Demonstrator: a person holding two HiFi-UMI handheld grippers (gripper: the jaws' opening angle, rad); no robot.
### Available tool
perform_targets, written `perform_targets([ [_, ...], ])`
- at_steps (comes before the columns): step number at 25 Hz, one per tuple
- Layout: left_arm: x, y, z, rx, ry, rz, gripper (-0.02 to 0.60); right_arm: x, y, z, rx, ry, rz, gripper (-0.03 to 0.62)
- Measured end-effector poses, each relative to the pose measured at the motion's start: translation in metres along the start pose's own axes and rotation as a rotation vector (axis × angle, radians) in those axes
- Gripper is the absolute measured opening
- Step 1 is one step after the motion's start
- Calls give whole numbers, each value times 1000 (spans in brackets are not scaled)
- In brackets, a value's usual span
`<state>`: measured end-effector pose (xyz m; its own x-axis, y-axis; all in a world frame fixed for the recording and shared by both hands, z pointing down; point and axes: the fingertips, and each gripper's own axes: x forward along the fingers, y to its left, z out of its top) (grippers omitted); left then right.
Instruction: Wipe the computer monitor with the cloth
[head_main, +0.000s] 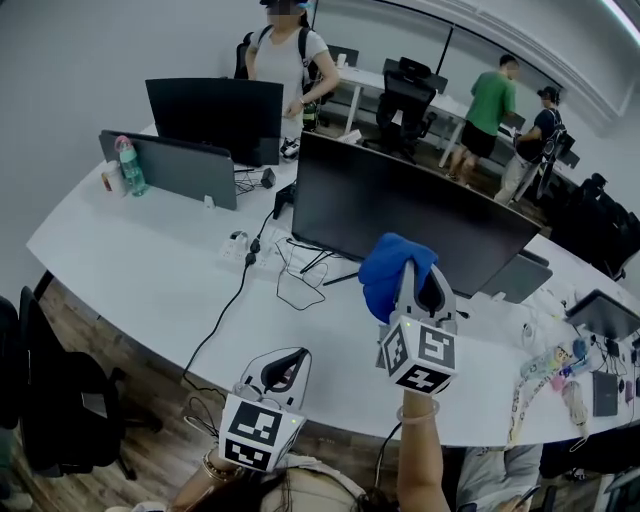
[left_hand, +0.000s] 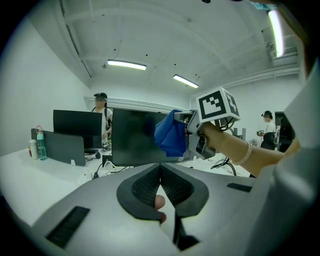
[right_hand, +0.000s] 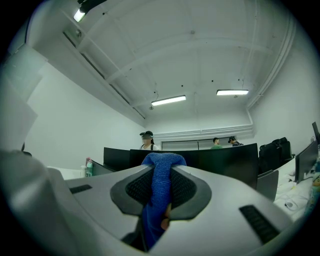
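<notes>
A wide dark computer monitor (head_main: 400, 215) stands on the white desk (head_main: 140, 270), screen toward me. My right gripper (head_main: 418, 282) is held up in front of its lower middle, shut on a blue cloth (head_main: 388, 270) that bunches over the jaw tips; the same cloth (right_hand: 159, 190) runs down between the jaws in the right gripper view. The cloth (left_hand: 170, 132) hangs close to the screen (left_hand: 135, 136); whether it touches cannot be told. My left gripper (head_main: 283, 372) is low and near me, shut with nothing in it (left_hand: 160, 186).
A second monitor (head_main: 215, 115) and a grey divider panel (head_main: 170, 168) stand at the back left beside a bottle (head_main: 129, 165). Black cables (head_main: 290, 270) trail over the desk. A black chair (head_main: 60, 400) is at left. People stand behind the desks.
</notes>
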<state>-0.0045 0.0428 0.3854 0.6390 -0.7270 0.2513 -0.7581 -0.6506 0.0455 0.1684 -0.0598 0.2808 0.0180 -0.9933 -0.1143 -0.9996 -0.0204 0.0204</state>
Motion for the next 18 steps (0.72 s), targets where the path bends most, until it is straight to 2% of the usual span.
perform_targets([
  [6,15,-12,8,24,5,-34,9,-7,-18,-10,21,22,-44,71],
  [18,34,-9,24,50,-9,-63,9,-16,-37,-5,-20,20,-100,71],
])
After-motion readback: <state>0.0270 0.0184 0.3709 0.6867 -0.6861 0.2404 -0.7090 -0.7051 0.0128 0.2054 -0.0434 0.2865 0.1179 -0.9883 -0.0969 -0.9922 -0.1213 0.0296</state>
